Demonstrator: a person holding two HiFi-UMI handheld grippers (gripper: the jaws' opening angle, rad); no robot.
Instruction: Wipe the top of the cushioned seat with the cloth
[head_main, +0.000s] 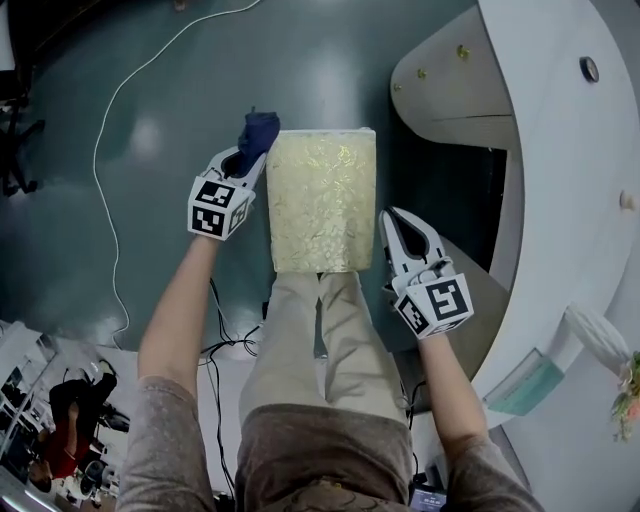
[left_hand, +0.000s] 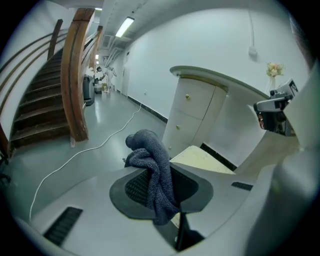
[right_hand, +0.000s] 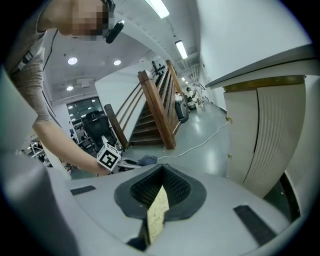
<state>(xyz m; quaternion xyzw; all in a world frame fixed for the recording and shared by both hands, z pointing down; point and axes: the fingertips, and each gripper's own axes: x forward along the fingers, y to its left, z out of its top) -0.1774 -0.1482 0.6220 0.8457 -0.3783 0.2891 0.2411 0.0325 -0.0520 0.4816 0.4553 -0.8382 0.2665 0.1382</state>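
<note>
1. Head view: my left gripper (head_main: 247, 162) sits at the far left corner of the cushioned seat (head_main: 322, 200), with the dark cloth (head_main: 260, 130) bunched at its tip. My right gripper (head_main: 393, 220) touches the seat's right edge.
2. Left gripper view: only here do I see the jaws pinched on the cloth, which drapes over them. The seat lies just beyond.
3. Right gripper view: the jaws are nearly together, with a strip of the seat's yellow cover caught between them. The head view doesn't show this.

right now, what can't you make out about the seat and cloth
- Seat's base: head view, hidden under the cushioned seat and the person's legs.
- Seat top: right gripper view, a sliver only, rest behind the right gripper.
- Size of the cloth: left gripper view, bunched in the left gripper.
</note>
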